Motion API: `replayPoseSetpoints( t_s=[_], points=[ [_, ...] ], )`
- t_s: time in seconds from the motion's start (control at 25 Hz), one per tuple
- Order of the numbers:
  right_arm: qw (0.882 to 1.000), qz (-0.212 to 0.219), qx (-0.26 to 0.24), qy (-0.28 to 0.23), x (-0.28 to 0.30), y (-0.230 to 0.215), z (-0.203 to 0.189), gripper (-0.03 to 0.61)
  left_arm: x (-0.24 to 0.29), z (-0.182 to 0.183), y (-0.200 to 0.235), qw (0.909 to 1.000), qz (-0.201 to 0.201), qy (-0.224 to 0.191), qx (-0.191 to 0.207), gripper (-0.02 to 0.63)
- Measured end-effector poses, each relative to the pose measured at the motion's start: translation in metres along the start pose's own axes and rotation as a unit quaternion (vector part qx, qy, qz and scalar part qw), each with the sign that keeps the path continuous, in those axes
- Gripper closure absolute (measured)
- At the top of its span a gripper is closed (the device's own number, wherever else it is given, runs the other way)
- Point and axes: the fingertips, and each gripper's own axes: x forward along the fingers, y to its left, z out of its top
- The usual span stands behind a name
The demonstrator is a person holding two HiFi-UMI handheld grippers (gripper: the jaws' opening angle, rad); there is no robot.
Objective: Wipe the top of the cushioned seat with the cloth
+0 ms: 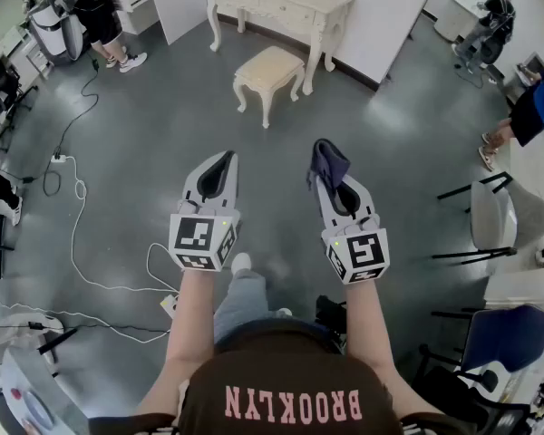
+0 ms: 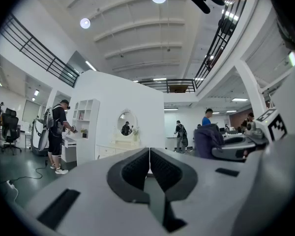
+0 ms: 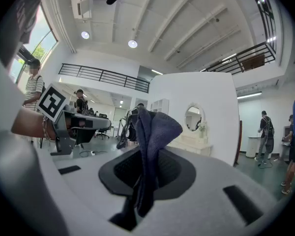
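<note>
The cushioned seat [image 1: 269, 67] is a cream stool with carved legs, standing on the grey floor in front of a cream dressing table [image 1: 281, 7]. It is well ahead of both grippers. My right gripper [image 1: 326, 172] is shut on a dark blue cloth [image 1: 327, 162]; in the right gripper view the cloth [image 3: 150, 146] sticks up from between the jaws. My left gripper [image 1: 219, 167] is shut and holds nothing; its jaws [image 2: 149, 167] meet in the left gripper view. The right gripper with its cloth [image 2: 208, 140] shows at the right of that view.
White cables [image 1: 82, 243] and a power strip lie on the floor at the left. Chairs [image 1: 503, 216] and a desk stand at the right. Several people stand around the room's edges, one by a white shelf [image 2: 56, 132]. A white partition wall [image 1: 381, 12] stands behind the dressing table.
</note>
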Motion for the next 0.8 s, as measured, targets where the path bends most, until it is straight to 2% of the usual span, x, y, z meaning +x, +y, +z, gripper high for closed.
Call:
replayPoseSetpoints(
  t_s=[0.52, 0.8],
  points=[
    [0.999, -0.038, 0.008, 0.013, 0.143, -0.005, -0.001, 0.543, 0.095, -0.008, 0.116, 0.9993, -0.036, 0.004, -0.006, 0.609],
    [0.998, -0.052, 0.004, 0.023, 0.201, -0.004, 0.002, 0.543, 0.123, -0.015, 0.169, 0.9987, -0.047, 0.012, -0.013, 0.609]
  ],
)
